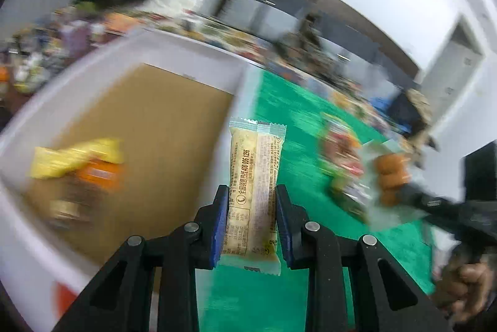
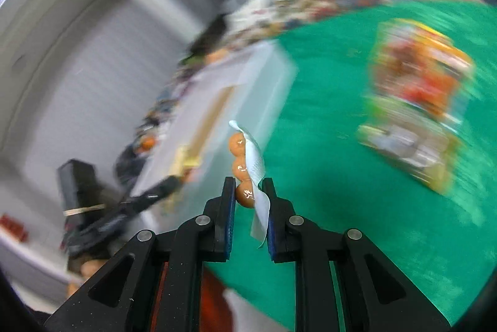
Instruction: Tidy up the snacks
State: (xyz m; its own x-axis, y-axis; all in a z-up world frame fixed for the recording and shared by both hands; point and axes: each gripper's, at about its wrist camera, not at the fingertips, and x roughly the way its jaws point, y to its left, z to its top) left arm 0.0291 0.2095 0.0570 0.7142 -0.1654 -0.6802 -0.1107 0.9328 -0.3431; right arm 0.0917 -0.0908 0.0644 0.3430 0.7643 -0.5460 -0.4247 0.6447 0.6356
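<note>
Left wrist view: the left gripper (image 1: 252, 195) is seen with its fingers (image 1: 219, 217) clenched on a beige snack bar wrapper (image 1: 255, 176), held lengthwise and clear of the surface. The wrapper projects toward 12 o'clock, past the fingertips. Printed on it: "400 006 1296", with Chinese characters beside a telephone symbol; the finer print cannot be read.

A white tray (image 1: 93, 61) with a tan cardboard-coloured floor is recorded from 9 to 11 o'clock. Its near corner lies just beside the wrapper's top edge. Inside the tray, at 9 o'clock, a yellow packet (image 1: 77, 156) and an orange packet (image 1: 99, 175) are blurred; their labels are unreadable.

The green table cover (image 1: 295, 120) is open from 12 to 2 o'clock and below the fingers at 6 o'clock. A blurred multicoloured snack bag (image 1: 338, 158) lies on it at 3 o'clock.

Right wrist view: the right gripper (image 2: 249, 192) has its fingers (image 2: 230, 207) grasping a clear packet of round orange-brown snacks (image 2: 245, 167), three pieces stacked in line, the film's edge curling at the top. No writing can be made out on it. Bare green cover is noted from 1 to 5 o'clock, except for the snack bag at 2 o'clock. The white tray's edge runs from 10 to 12 o'clock. A cluttered, blurred row of goods borders the far table edge in both views.
</note>
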